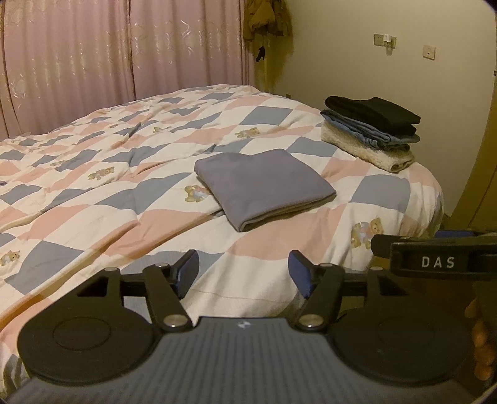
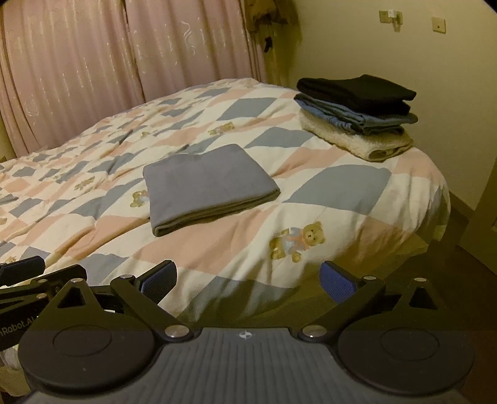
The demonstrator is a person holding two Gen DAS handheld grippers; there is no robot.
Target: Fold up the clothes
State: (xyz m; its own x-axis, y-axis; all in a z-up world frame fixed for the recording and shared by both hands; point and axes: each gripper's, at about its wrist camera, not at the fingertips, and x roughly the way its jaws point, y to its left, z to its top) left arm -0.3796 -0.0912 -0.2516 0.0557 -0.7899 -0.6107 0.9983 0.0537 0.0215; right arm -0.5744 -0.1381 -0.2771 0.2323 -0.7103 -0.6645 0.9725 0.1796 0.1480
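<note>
A grey garment [image 1: 264, 186] [image 2: 209, 185] lies folded into a flat rectangle on the checked quilt [image 1: 124, 186] [image 2: 326, 186]. A stack of folded clothes [image 1: 371, 130] [image 2: 357, 115], black on blue on cream, sits at the bed's far right corner. My left gripper [image 1: 243, 273] is open and empty, held back over the bed's near edge. Open and empty too, my right gripper [image 2: 248, 281] hovers at the near edge, short of the grey garment. Part of the right gripper [image 1: 435, 258] shows in the left wrist view, and part of the left gripper [image 2: 37, 276] in the right wrist view.
Pink curtains [image 1: 124, 56] [image 2: 124, 56] hang behind the bed. A brownish garment [image 1: 267, 25] hangs by the wall at the curtain's right end. The bed's right side drops to the floor [image 2: 466, 264]. Fingers of a hand [image 1: 480, 342] show at the right edge.
</note>
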